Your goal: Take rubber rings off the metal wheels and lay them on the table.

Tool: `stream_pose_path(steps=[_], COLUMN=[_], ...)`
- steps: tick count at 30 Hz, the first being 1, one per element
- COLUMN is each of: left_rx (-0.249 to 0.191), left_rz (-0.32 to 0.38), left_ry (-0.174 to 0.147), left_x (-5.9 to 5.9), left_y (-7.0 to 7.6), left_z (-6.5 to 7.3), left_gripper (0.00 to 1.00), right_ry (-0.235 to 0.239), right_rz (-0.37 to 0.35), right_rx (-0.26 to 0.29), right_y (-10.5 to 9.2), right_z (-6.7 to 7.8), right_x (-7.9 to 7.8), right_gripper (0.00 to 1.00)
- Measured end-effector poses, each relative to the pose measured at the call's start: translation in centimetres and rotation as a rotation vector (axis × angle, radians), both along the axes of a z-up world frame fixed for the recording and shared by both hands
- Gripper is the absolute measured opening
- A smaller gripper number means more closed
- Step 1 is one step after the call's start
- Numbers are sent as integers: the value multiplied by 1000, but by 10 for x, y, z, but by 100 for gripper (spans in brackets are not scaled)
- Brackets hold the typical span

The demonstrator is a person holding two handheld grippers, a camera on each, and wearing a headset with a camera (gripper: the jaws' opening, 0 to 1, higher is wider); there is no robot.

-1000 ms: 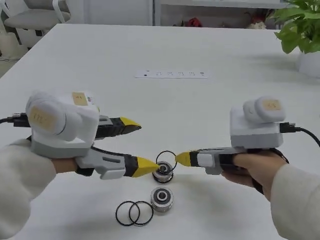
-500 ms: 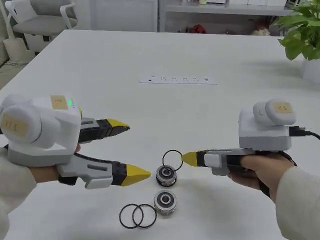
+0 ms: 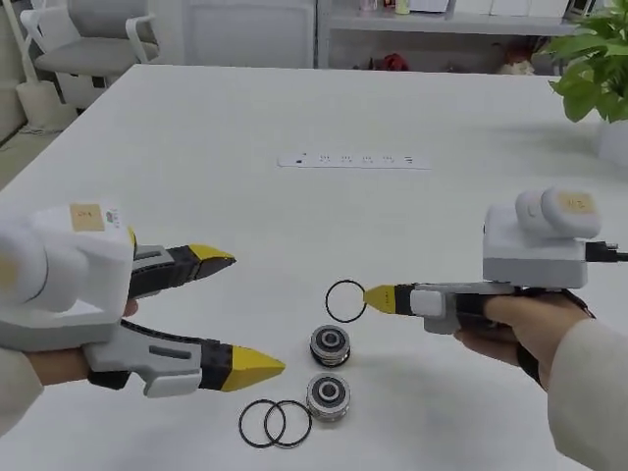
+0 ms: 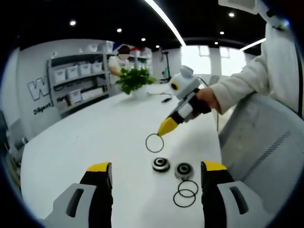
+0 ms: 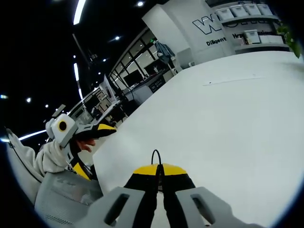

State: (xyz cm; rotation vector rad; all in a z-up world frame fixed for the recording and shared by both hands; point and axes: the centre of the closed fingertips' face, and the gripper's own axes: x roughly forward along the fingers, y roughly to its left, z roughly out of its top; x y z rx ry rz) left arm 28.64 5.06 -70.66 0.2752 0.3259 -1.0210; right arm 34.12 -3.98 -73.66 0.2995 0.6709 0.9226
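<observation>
1. The right gripper (image 3: 377, 297) has its jaws pressed together on the edge of a thin black rubber ring (image 3: 328, 301). The ring hangs free above the table (image 3: 196, 147), just beyond the far wheel (image 3: 330, 344).
2. The left gripper (image 3: 240, 312) gapes wide and carries nothing; its tips sit to the left of the wheels, apart from them.
3. The step in hand looks to be laying the held ring down. To do it well, lower the ring until it lies flat on bare table, then ease the jaws apart, so that it neither rolls nor springs away.
4. A sensible spot is beside the two loose rings (image 3: 275, 406), which lie overlapping near the table's front edge, just left of the near wheel (image 3: 327, 394).
5. Both wheels stand between the held ring and that pair, so the ring should pass round them or well above, not brush them.
6. Whether either wheel has another ring on it is hard to tell at this size; the far one may have a dark band.
7. A white power strip (image 3: 353, 160) lies well beyond on the table and a potted plant (image 3: 594, 59) stands at the right edge; neither is in the way.
</observation>
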Motion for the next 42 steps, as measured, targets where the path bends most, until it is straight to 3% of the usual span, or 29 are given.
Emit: stream_pose_path(steps=[6, 11, 22, 42], left_rx=[23, 27, 44, 65], left_rz=[9, -3, -18, -40], left_ry=[26, 34, 58, 80], left_x=[-8, -14, -22, -30], left_y=[6, 5, 7, 8], left_z=[-11, -15, -24, -32], left_gripper=[81, 87, 89, 89], right_ry=[-6, -11, -9, 4], right_rz=[20, 35, 79, 221], right_rx=[16, 29, 31, -29], right_y=[6, 10, 20, 51], right_z=[7, 11, 14, -1], right_x=[-6, -8, -18, -48], right_gripper=[0, 0, 0, 0])
